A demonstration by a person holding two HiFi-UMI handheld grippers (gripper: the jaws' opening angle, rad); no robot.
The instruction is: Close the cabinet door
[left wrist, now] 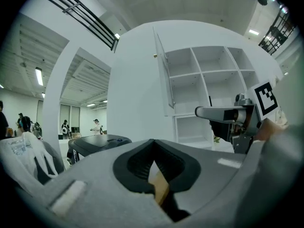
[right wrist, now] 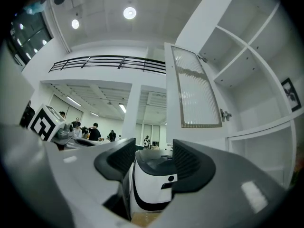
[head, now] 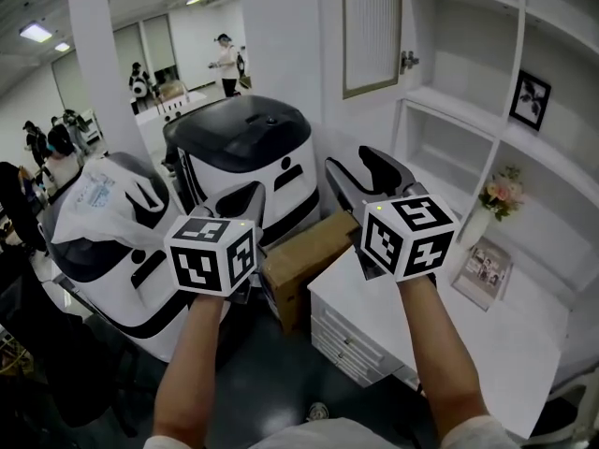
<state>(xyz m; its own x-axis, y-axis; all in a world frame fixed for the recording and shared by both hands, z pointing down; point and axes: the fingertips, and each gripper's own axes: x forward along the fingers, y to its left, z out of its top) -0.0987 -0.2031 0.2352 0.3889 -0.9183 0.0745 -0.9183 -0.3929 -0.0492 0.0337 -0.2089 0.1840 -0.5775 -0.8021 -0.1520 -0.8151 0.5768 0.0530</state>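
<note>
No legible txt; print on bag [head: 94, 195] too blurry.

Open cabinet door [head: 372, 31] juts ahead; white machine [head: 245, 162], cardboard box [head: 304, 258] crowd below.

The cabinet door [head: 372, 31] is cut off by the upper edge of the head view. The ends of the cardboard box [head: 304, 255] are covered by the left gripper [head: 245, 195] and the right gripper [head: 349, 157]. The print on the white bag [head: 98, 199] is too small to be read. The subject of the framed picture [head: 530, 99] cannot be told. The counter [head: 487, 344] is partly covered by the right forearm [head: 440, 354].
</note>
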